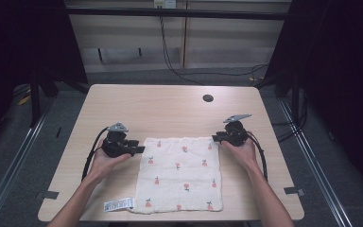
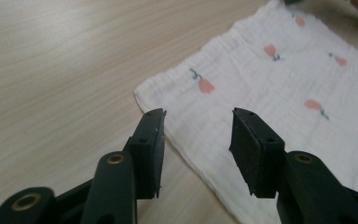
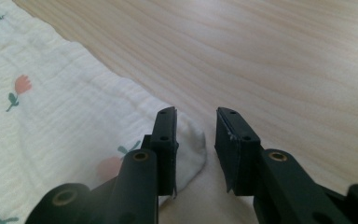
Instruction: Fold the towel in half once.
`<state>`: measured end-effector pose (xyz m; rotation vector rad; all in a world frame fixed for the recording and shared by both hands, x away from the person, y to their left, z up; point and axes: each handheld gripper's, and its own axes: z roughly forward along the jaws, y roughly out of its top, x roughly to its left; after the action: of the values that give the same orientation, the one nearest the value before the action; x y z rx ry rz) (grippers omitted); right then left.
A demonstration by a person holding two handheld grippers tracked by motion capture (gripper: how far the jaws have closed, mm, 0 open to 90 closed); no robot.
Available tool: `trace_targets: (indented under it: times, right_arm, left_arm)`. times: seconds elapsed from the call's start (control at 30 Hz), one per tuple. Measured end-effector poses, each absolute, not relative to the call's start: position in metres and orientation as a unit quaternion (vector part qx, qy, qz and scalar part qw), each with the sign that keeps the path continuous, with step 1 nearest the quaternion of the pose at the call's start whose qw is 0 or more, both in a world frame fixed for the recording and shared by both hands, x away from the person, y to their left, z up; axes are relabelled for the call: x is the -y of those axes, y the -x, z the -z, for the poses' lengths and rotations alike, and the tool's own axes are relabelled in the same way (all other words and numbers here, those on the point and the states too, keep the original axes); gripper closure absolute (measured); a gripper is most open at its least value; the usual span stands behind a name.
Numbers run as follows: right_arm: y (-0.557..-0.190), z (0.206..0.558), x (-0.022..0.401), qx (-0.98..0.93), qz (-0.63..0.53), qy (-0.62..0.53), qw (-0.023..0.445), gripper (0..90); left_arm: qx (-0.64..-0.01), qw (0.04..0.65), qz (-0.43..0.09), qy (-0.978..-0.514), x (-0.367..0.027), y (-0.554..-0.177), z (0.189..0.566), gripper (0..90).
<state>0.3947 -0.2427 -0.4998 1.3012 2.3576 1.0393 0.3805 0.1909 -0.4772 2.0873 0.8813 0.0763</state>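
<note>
Cloth: a white muslin cloth with small pink fruit prints lies flat and square on the near half of the wooden table.
Label: a white printed tag sticks out at the cloth's near left corner, seen from the high view.
Left gripper: at the cloth's far left corner; the left gripper view has its jaws apart, nothing pinched, the corner edge lying on the table beneath the gap.
Right gripper: at the far right corner; the right gripper view has its jaws apart, the rounded corner tip just beside one jaw, not clamped.
Table hole: a dark round hole sits beyond the cloth.
</note>
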Motion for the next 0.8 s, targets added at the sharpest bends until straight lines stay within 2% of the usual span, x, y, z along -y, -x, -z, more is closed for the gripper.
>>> trace_targets:
  times: [0.2, 0.23, 0.43, 0.73, 0.8]
  right_arm:
    - [-0.395, 0.503, 0.243, -0.811, -0.353, -0.45, 0.121, 77.7]
    - [-0.394, 0.503, 0.243, -0.814, -0.355, -0.445, 0.117, 87.6]
    - [-0.392, 0.502, 0.243, -0.803, -0.368, -0.455, 0.113, 88.7]
    - [-0.391, 0.503, 0.239, -0.804, -0.372, -0.45, 0.114, 88.6]
    - [-0.391, 0.501, 0.24, -0.805, -0.374, -0.447, 0.117, 88.5]
  left_arm:
    - [-0.349, 0.407, -0.044, -0.843, -0.179, -0.392, 0.482, 53.9]
    - [-0.348, 0.403, -0.043, -0.845, -0.179, -0.396, 0.484, 53.9]
    - [-0.369, 0.398, -0.047, -0.839, -0.183, -0.416, 0.495, 56.1]
    - [-0.369, 0.398, -0.049, -0.838, -0.173, -0.425, 0.504, 56.9]
    - [-0.363, 0.398, -0.047, -0.841, -0.172, -0.425, 0.504, 60.0]
